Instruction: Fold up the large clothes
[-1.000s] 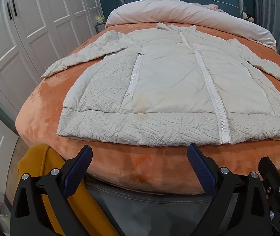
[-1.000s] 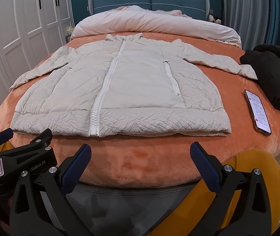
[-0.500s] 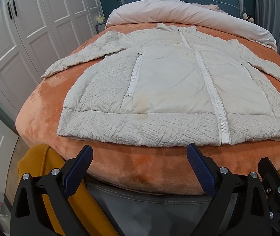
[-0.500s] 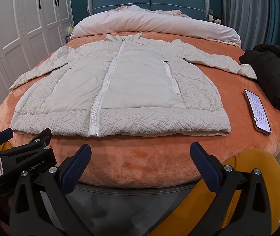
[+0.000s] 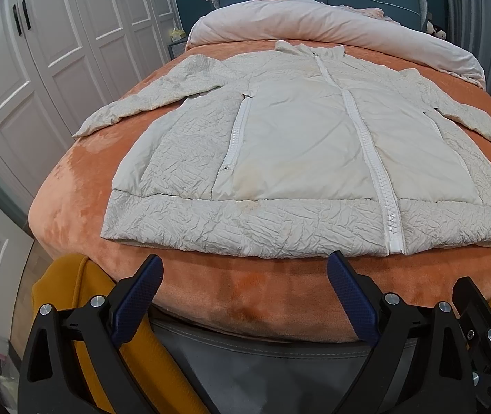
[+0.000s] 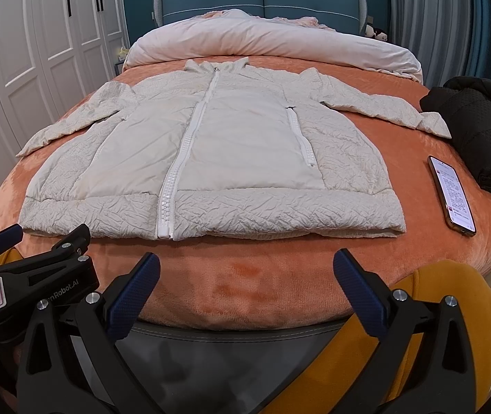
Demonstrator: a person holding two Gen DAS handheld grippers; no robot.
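A large cream zip-up jacket lies flat and face up on the orange bed cover, zipped shut, both sleeves spread out, hem toward me. It also shows in the right wrist view. My left gripper is open and empty, below the hem at the bed's foot, not touching the jacket. My right gripper is open and empty, also short of the hem. The left gripper's body shows at the left in the right wrist view.
A phone with a lit screen lies on the cover right of the jacket. A black garment is piled at the right edge. A rolled pale duvet lies by the blue headboard. White wardrobes stand left.
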